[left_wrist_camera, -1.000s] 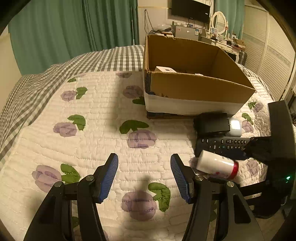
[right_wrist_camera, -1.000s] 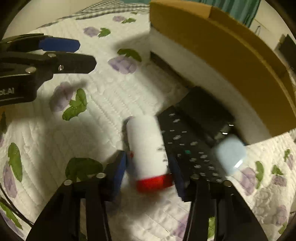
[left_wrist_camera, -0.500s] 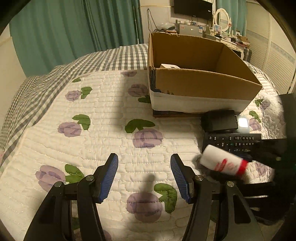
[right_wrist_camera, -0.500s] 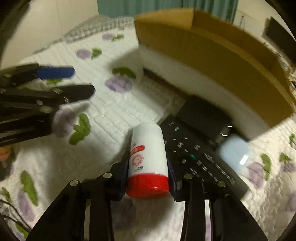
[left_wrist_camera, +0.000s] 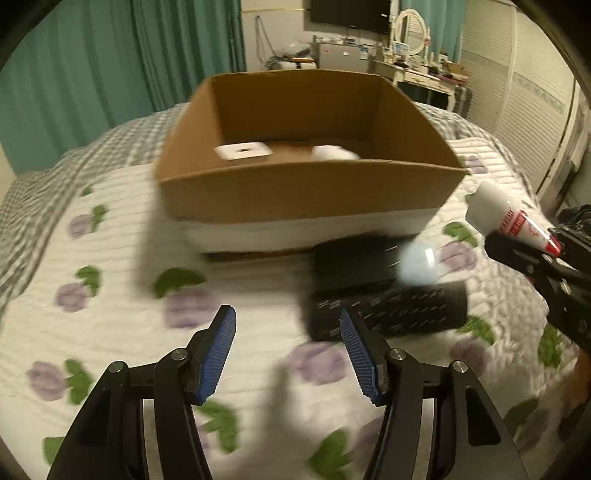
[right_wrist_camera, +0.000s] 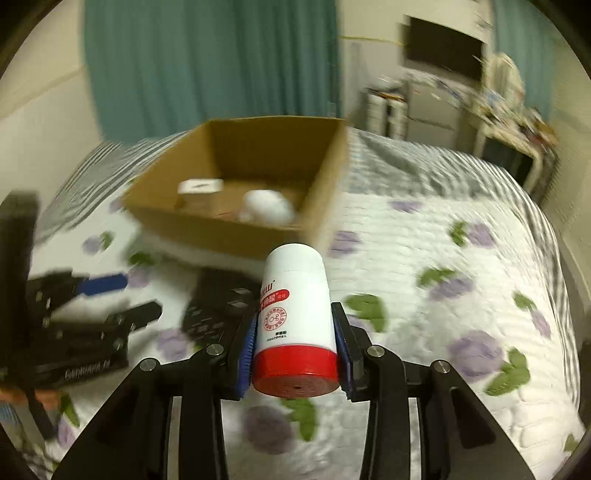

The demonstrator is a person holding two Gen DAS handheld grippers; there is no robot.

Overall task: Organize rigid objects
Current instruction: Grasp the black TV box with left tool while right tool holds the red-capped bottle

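Observation:
My right gripper [right_wrist_camera: 297,347] is shut on a white bottle with a red cap [right_wrist_camera: 295,317] and holds it in the air above the bed, pointing at the open cardboard box [right_wrist_camera: 236,225]. The bottle also shows at the right of the left wrist view [left_wrist_camera: 506,219]. My left gripper [left_wrist_camera: 288,350] is open and empty, low over the quilt in front of the box [left_wrist_camera: 306,192]. A black remote [left_wrist_camera: 388,310], a black case [left_wrist_camera: 351,258] and a pale blue object [left_wrist_camera: 421,262] lie on the quilt by the box. The box holds a white square item [left_wrist_camera: 243,151] and a white rounded item [left_wrist_camera: 334,152].
The bed has a white quilt with purple flowers [left_wrist_camera: 110,314] and a checked cover behind [left_wrist_camera: 74,162]. Green curtains [left_wrist_camera: 110,66] hang at the back. A desk with clutter and a dark TV [left_wrist_camera: 351,14] stand beyond the bed. White closet doors [left_wrist_camera: 535,110] are at the right.
My right gripper has lifted the bottle off the quilt and swung it up towards the box. My left gripper has moved closer to the box and stays open.

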